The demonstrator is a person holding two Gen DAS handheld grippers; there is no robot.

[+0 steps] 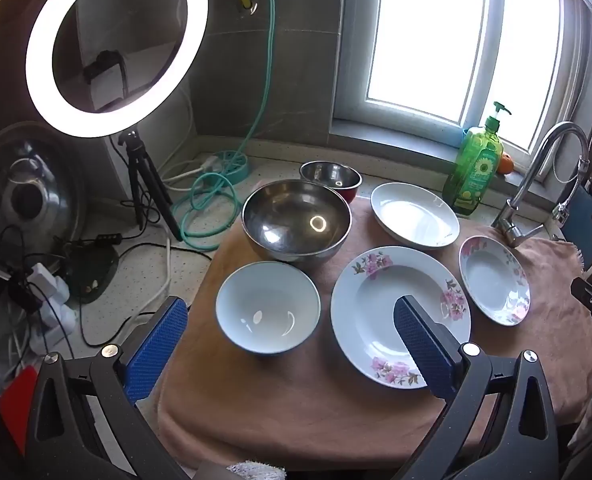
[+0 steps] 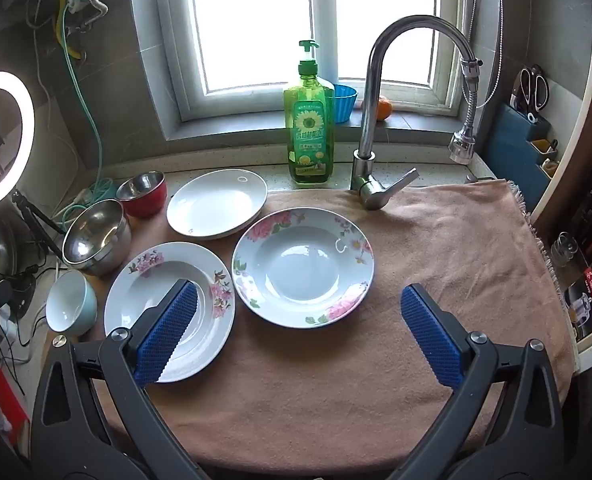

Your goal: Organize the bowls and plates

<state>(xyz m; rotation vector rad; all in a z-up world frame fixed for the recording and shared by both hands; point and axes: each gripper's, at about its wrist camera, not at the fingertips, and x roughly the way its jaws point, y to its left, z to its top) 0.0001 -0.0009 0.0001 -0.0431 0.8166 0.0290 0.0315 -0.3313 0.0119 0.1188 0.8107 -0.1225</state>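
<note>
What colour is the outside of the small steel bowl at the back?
Red; the small steel bowl shows it best in the right wrist view.

The left tongs (image 1: 292,322) tilt forward and downward, blue-padded jaws spread wide with nothing clamped between them. The right tongs (image 2: 299,310) sit at the same downward slant, jaws equally wide apart and gripping nothing.

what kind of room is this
Most likely a home kitchen, at the counter by the sink. A curved metal faucet rises beside a green dish soap bottle under a window, and plates and bowls lie spread on a towel.
</note>
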